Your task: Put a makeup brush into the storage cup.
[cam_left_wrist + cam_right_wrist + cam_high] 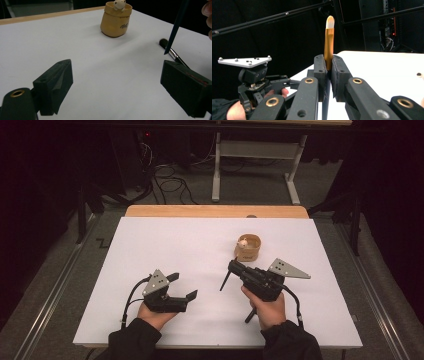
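Observation:
A tan pot point(248, 248) with a small pale figure peeking over its rim stands on the white table cover, right of centre. My right gripper point(234, 266) is just in front of it, shut on a paintbrush point(329, 37). The brush has a gold ferrule and a pale bristle tip that points up. Its dark handle point(225, 281) slants down toward the table. In the right gripper view the gripper point(329, 62) clamps the ferrule. My left gripper point(184, 286) rests low at the front left, open and empty. In the left gripper view its jaws stand wide apart around the gripper's midpoint point(117, 82), facing the pot point(115, 20).
A second brush point(172, 52) with dark bristles lies flat on the white cover point(200, 245), under my right hand point(270, 312). A wooden table edge point(215, 211) runs behind the cover. Cables and a table frame point(255, 165) stand on the floor beyond.

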Demonstrator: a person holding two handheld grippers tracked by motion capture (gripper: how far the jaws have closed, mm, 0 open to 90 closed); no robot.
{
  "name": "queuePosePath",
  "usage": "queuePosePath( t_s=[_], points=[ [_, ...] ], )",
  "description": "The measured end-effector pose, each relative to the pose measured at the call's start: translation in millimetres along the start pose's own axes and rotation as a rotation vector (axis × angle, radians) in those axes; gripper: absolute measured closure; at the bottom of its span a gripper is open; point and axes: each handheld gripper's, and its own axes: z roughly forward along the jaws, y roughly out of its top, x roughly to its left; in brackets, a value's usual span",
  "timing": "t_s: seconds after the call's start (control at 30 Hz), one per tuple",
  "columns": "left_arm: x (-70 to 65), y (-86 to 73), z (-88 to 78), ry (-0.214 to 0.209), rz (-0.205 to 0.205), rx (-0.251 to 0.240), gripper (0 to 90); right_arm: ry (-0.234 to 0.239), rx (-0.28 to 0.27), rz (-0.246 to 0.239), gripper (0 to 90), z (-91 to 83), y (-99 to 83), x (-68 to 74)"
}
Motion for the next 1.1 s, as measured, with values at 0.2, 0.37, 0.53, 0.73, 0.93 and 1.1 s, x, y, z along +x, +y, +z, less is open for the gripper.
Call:
queuePosePath(
  t_s=[0.2,0.37,0.53,0.73,0.93,1.1],
  points=[
    [1.8,-0.5,0.1,-0.011,-0.005,0.008,5.4,-0.021,0.012,-0.027,84.6,-1.1,-0.3,-1.1],
    [1.4,-0.1,0.0,-0.005,-0.005,-0.006,2.5,-0.044,0.016,-0.042,84.5,-3.4,0.7,-3.2],
    [1.4,0.5,-1.7,-0.001,-0.007,-0.014,0.4,-0.059,0.004,-0.050,84.5,-7.8,3.4,-6.1],
    [0.9,0.1,-1.2,-0.010,-0.006,-0.015,0.4,-0.091,-0.007,-0.077,84.4,-13.2,6.4,-10.7],
    [1.1,0.4,-1.6,-0.013,-0.008,-0.019,0.4,-0.135,-0.008,-0.103,84.4,-19.3,9.2,-16.4],
    [1.5,0.7,-2.1,-0.011,-0.010,-0.023,0.6,-0.164,-0.014,-0.106,84.4,-23.9,11.0,-21.3]
  ],
)
